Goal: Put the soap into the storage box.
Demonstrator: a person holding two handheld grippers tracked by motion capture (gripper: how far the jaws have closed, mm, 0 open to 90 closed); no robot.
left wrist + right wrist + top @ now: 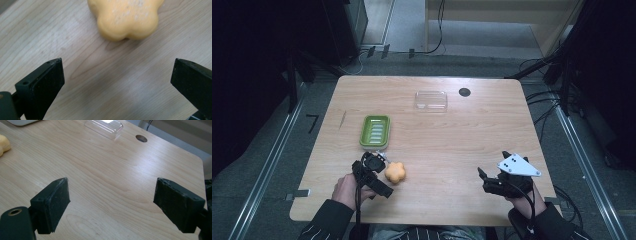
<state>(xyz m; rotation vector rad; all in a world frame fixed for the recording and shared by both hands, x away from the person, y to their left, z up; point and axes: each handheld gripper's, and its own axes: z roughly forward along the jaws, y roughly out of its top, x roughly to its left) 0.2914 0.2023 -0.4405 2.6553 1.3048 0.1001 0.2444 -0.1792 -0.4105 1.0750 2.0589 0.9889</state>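
Left gripper view puts your left gripper [117, 75] low over the wood with its jaws spread wide and nothing between them. The orange flower-shaped piece [126, 18] lies just ahead of the jaw tips, not touching either one, with its lobed edge turned toward you and its shadow falling on the table [100, 95] beneath it.

From the high view, your left gripper [379, 162] sits at the near left part of the table [452, 145], and the orange flower-shaped piece [395, 172] lies just beside it on its right, resting flat on the wood. Just beyond the gripper stands the green soap dish [375, 132], a ribbed rectangular tray, near the orange piece but apart from it.

Your right gripper [492, 172] is well apart from all of this, held at the near right part of the table with its grey three-cornered plate on top. In the right gripper view, your right gripper [112, 195] also has its jaws wide apart and empty, with bare wood between them.

Farther out, toward the far edge, a clear plastic lid [431, 100] lies flat, and a dark round hole [464, 92] sits just to its right. The right gripper view shows the same clear plastic lid [103, 127] and dark round hole [141, 138] at the far side.
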